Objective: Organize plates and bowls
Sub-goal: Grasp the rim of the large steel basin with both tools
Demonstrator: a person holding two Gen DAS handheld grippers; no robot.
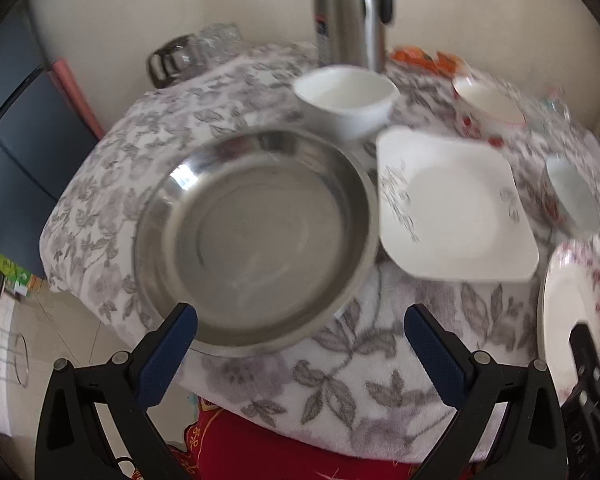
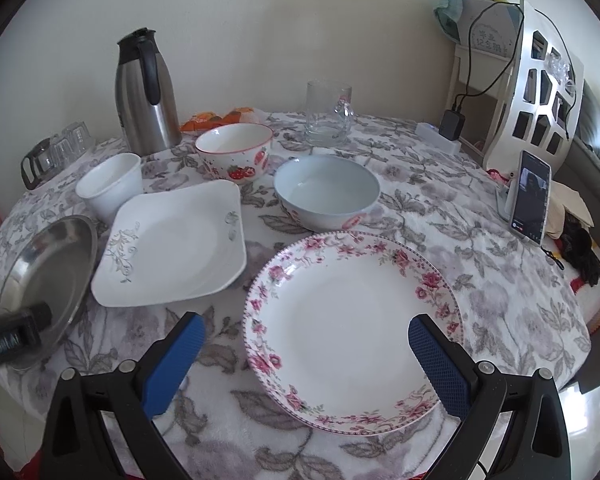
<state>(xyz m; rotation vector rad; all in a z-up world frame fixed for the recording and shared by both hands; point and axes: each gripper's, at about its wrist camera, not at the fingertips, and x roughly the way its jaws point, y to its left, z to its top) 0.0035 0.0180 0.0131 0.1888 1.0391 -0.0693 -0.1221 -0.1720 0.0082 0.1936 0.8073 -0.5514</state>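
Dishes sit spread out on the tabletop, and nothing is stacked yet. The left tool has its two fingers wide apart and holds nothing. It hangs near the front rim of the steel pan. The right tool is wide apart too, with nothing in it. The near edge of the pink plate lies between its fingers.

The steel pan sits close to the tabletop's left edge. A push from the left tool could slide it off, and it would fall. Its rim is thin and shiny, so a weak pinch may slip.

The pink plate lies flat on a soft cloth. A finger may catch the cloth and drag other dishes along.

The square plate sits just beside the pan. The white cup, the berry bowl and the blue bowl stand behind. A bump could knock them together and chip them. The glass mug and the jug at the back could tip over.
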